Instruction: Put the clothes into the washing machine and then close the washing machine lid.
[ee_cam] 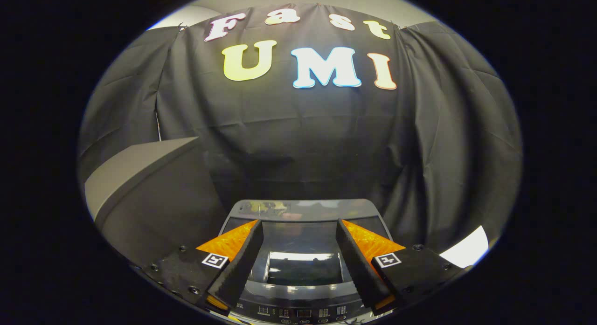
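A grey slanted panel [140, 164] stands off to the left against the black cloth wall [298, 143], well apart from the fingers [242, 264]. The fingers are spread wide with nothing between them; the washing machine [303, 264] lies just below and ahead, its glossy dark lid [303, 210] showing between them, control panel [303, 312] nearest

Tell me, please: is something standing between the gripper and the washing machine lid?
Nothing visible does. The gripper is open with nothing between its fingers, and it hangs above the washing machine. The dark glass lid lies flat directly below and ahead of the fingers. No clothes can be seen on it.
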Available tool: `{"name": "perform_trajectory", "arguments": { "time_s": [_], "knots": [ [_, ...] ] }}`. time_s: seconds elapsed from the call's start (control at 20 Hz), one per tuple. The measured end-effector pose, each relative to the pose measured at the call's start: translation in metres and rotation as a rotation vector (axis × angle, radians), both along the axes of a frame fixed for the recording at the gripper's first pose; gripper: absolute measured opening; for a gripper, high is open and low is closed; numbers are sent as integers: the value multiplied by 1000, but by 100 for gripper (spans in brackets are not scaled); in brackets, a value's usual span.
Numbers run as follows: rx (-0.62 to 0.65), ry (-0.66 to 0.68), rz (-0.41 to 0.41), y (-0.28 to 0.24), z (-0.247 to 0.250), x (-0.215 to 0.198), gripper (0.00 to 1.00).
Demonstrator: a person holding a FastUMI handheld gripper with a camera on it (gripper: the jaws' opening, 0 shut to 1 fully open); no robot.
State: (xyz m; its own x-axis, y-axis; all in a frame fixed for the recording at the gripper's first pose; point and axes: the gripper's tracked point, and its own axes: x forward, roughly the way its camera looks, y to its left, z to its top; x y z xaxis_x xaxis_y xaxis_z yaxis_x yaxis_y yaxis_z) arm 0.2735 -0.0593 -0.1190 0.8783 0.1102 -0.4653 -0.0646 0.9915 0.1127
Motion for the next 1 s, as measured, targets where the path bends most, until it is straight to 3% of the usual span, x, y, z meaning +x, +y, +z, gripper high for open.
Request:
{"name": "perform_trajectory", "arguments": {
  "time_s": [0.45, 1.0],
  "knots": [
    [5, -167, -12, 5, 25, -55, 98],
    [-36, -379, -86, -15, 85, -191, 98]
  ]
}}
